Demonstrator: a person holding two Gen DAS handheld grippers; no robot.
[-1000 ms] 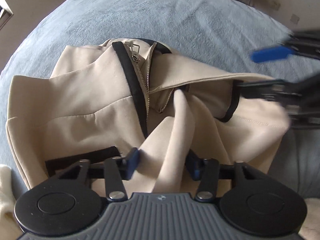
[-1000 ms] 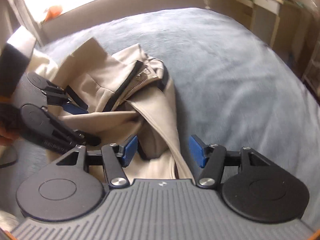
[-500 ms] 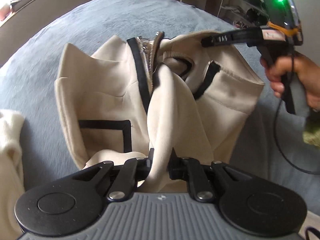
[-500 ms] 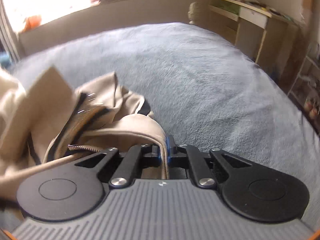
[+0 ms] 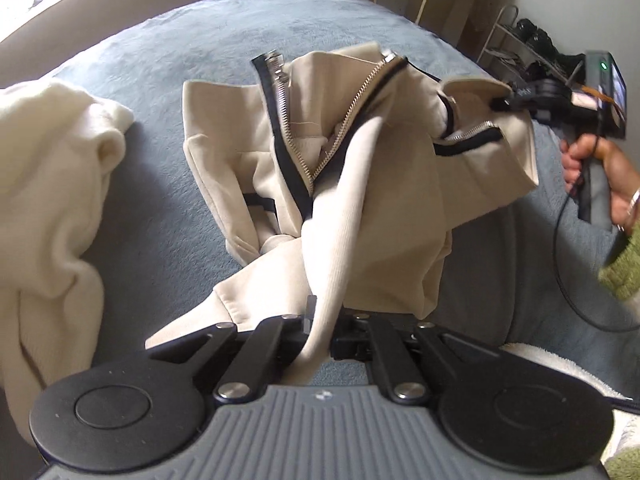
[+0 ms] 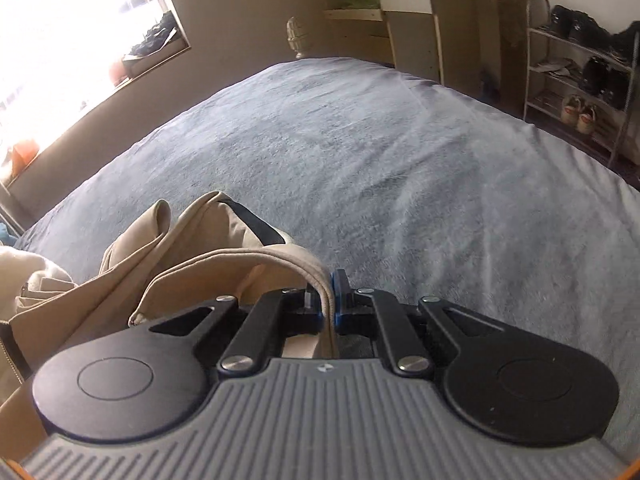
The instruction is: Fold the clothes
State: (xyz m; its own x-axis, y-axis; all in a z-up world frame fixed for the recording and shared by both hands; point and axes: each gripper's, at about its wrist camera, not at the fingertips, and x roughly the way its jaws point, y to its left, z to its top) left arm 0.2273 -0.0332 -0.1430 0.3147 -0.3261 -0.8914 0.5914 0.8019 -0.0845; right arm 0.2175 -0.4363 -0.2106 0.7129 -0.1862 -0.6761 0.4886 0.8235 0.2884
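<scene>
Left gripper [image 5: 320, 330] and right gripper [image 6: 328, 304] both pinching beige jacket [image 5: 360, 168], zipper pointing away.

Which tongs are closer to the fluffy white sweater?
Left. The left tongs pinch the beige zip jacket beside the fluffy cream-white sweater; the right tongs grip its far side.

We see the jacket [image 5: 360, 184] held above the bed [image 5: 168, 216]. A sweater [image 5: 44, 184] lies to its left, on the bed
</scene>
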